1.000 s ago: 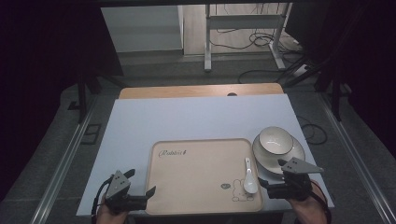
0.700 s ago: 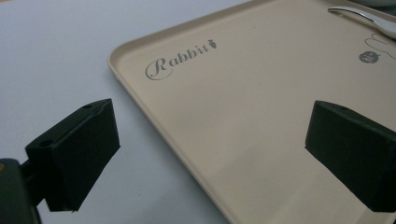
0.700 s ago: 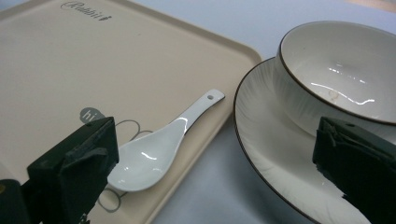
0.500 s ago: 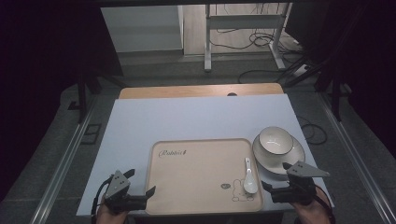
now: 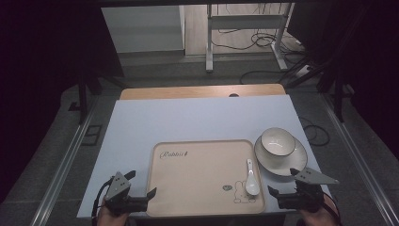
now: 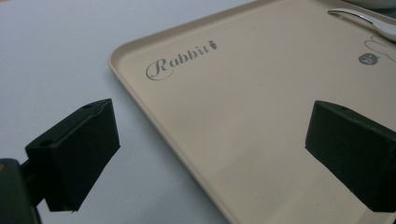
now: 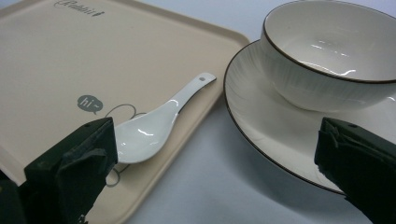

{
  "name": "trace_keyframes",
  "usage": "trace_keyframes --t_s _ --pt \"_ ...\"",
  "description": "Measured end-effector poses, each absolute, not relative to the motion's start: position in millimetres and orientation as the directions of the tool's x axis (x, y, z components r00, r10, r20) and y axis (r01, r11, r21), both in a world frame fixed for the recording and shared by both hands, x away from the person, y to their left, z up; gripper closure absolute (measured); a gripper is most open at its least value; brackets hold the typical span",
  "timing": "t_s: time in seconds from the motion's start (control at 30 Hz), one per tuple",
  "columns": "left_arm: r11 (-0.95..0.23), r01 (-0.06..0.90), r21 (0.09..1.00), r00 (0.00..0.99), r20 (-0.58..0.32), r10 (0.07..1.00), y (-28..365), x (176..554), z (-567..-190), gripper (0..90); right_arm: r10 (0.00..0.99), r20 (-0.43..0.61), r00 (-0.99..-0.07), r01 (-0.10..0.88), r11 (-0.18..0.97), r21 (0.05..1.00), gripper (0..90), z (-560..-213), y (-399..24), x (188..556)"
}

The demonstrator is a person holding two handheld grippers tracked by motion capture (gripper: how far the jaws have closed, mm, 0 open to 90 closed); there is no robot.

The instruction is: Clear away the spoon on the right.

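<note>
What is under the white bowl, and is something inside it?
The bowl stands on a white plate beside the tray. Its visible inside looks empty; the near wall hides part of the bottom.

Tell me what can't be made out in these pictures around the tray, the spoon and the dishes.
- Spoon bowl end: cut off by the left gripper view's right edge.
- Plate near rim: hidden behind the right tool jaw, right gripper view.
- Tray rabbit drawing: too small in the high view, partly under the spoon.
- Bowl far rim: cut off at the top edge, right gripper view.

tray (image 6: 261,121): matt beige plastic, smooth
spoon (image 7: 156,123): glossy white ceramic
bowl (image 7: 327,60): glossy glazed ceramic
</note>
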State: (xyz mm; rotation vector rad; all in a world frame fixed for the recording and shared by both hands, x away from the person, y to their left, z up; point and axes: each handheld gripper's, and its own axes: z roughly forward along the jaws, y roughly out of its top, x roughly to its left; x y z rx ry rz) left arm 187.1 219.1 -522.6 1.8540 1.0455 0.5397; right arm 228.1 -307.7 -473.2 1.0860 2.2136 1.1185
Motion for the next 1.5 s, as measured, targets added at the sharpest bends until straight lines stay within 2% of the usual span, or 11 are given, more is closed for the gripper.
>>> trace_keyframes --t_s 0.63,1.5 --pt "-0.223 0.438 0.871 0.544 -0.059 0.837 219 187 -523 2.5 0.836 -0.045 -0.547 0.458 0.343 0.820 0.0 -476 -321 216" --pt "-0.216 0.437 0.873 0.542 -0.064 0.838 220 187 -523 2.5 0.878 -0.008 -0.479 0.507 0.285 0.814 0.0 -486 -351 204"
